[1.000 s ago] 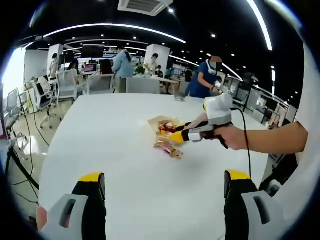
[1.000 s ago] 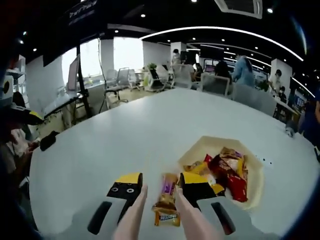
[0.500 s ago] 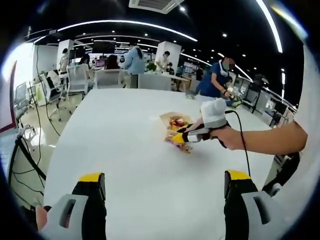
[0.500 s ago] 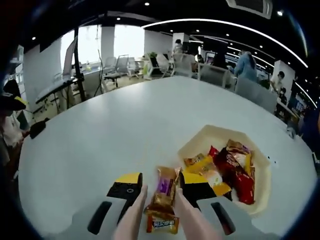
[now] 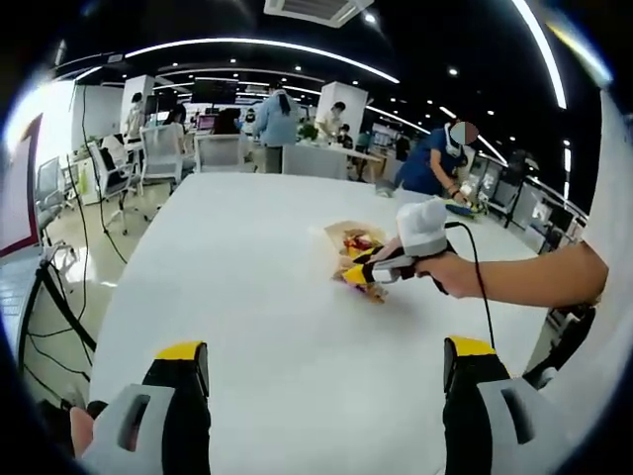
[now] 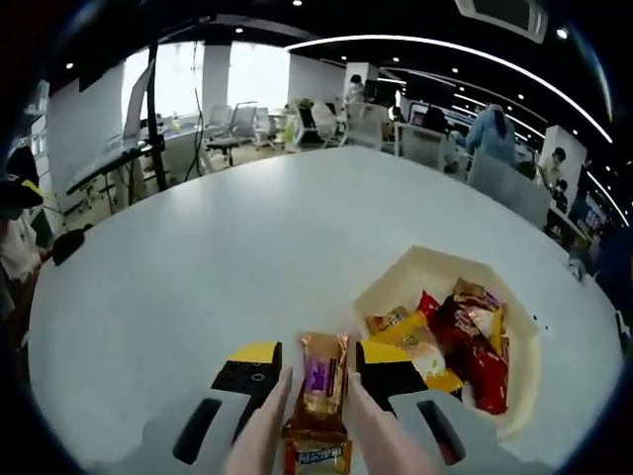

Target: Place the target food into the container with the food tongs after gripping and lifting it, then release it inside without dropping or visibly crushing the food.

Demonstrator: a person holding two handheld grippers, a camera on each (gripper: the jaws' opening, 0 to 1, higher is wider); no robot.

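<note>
Here, glossy snack packet (image 6: 318, 391) pinched between tongs (image 6: 313, 421), beside cream tray (image 6: 396, 278).

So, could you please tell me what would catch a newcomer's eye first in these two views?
In the right gripper view, the tongs held by the right gripper pinch a shiny brown snack packet over the white table, just beside a cream tray holding red and yellow wrappers. The left gripper view shows that same gripper at the tray mid-table, while the left gripper stands open in the foreground.
</note>
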